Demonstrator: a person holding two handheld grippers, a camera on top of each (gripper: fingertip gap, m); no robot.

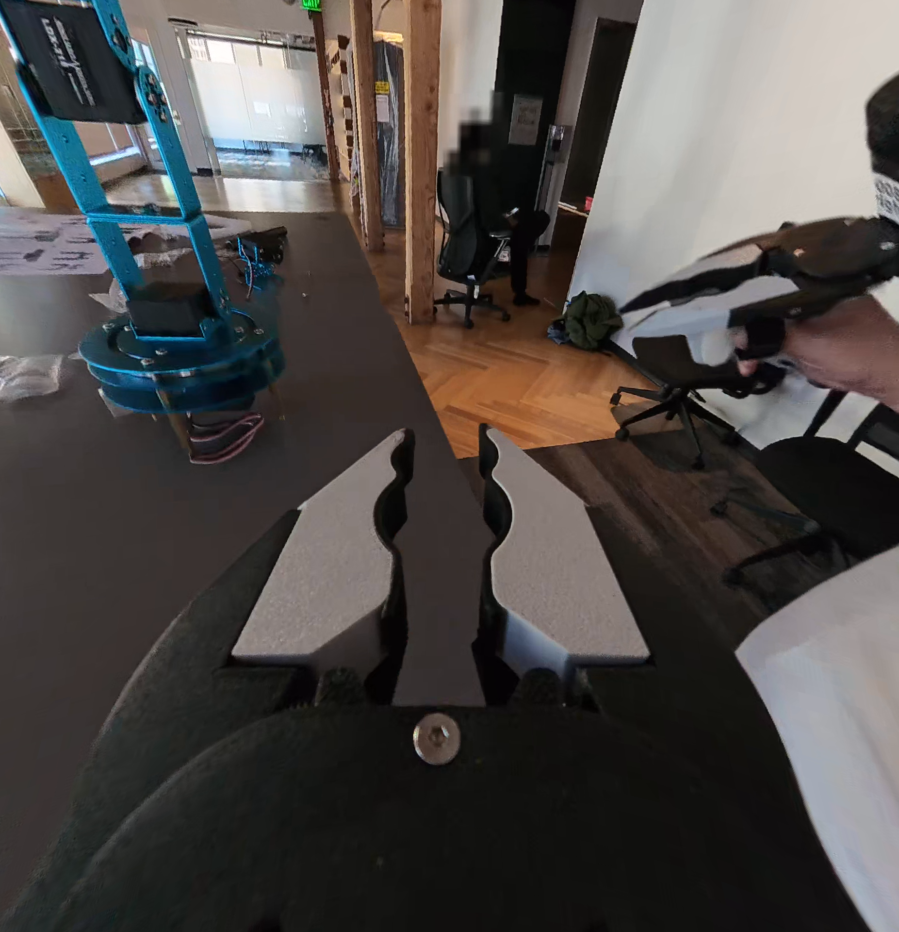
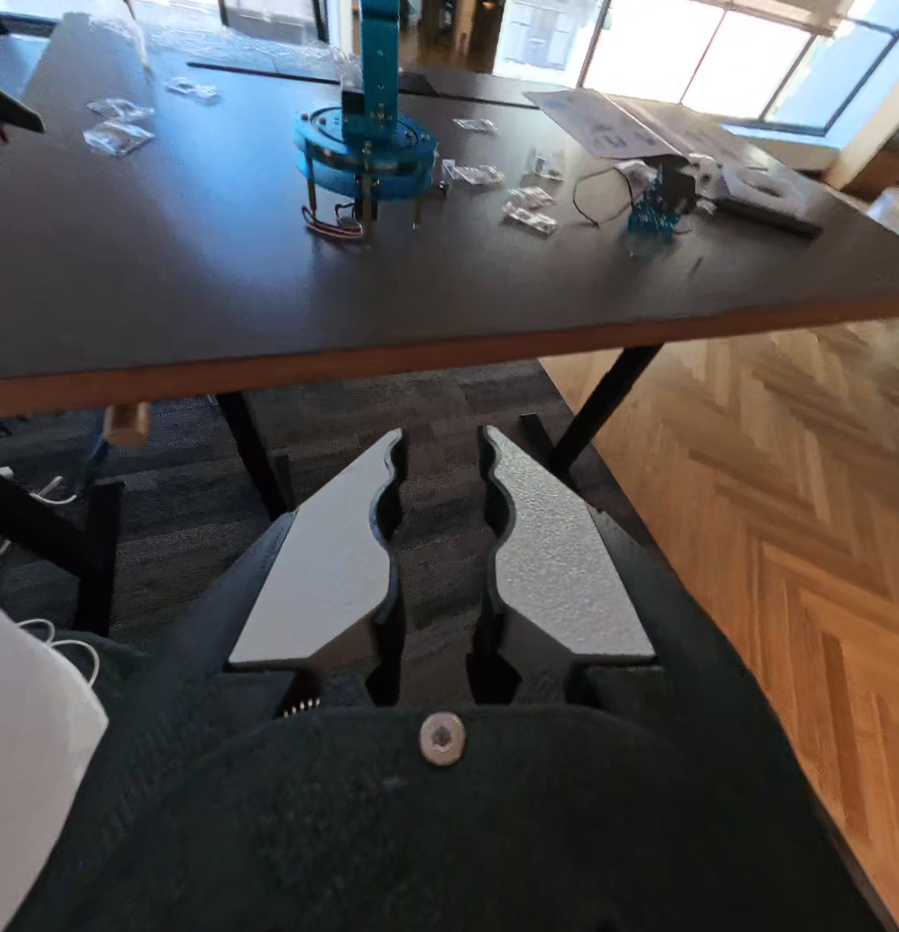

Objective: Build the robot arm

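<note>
A blue metal robot-arm kit (image 1: 180, 348) stands on a round base on the dark table (image 1: 134, 529); it also shows in the right wrist view (image 2: 366, 146). Red and black wires (image 1: 225, 436) trail from under its base. My left gripper (image 1: 446, 439) is open and empty, low over the table's right edge, right of the kit. My right gripper (image 2: 442, 436) is open and empty, held off the table's near edge (image 2: 437, 353) over dark carpet. It also shows in the left wrist view (image 1: 633, 315), in a hand at the right.
Small clear plastic bags (image 2: 530, 209) lie about the kit. A small blue part with wires (image 2: 654, 207), paper sheets (image 2: 613, 126) and a flat box sit at the table's right. Black office chairs (image 1: 467, 252), wooden posts (image 1: 422, 161) and herringbone wood floor (image 2: 765, 504) lie beyond.
</note>
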